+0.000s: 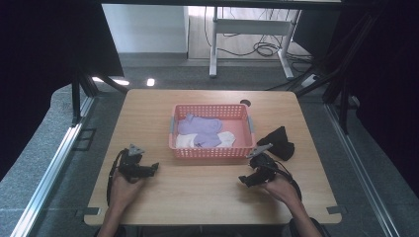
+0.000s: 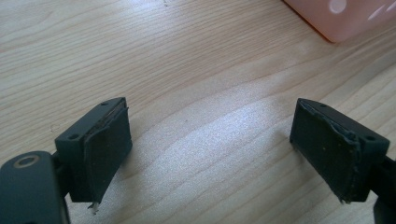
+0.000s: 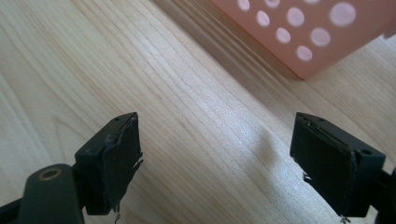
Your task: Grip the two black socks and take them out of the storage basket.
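Two forearms come in at the near edge of the wooden table (image 1: 207,192), each hand wrapped around a gripper. Over on the left, the left gripper (image 1: 154,167) sits low over the wood just off the near-left corner of the pink basket (image 1: 212,152), its jaws spread wide with nothing but bare grain between them in the left gripper view (image 2: 210,144). On the other side, the right gripper (image 1: 241,179) points toward the table's middle, close to the basket's near-right corner, and its jaws are spread just as wide over bare wood in the right gripper view (image 3: 215,158).

And the basket: salmon-pink plastic, rectangular, walls punched with round holes, grey handles at both short ends, sitting at the middle of the table. Inside lie a lavender cloth piece (image 1: 200,127) sprawled across the centre and a white one (image 1: 225,140) partly tucked under it toward the near wall. Just right of the basket, on the tabletop, a crumpled black cloth (image 1: 277,141) lies beside the right hand.
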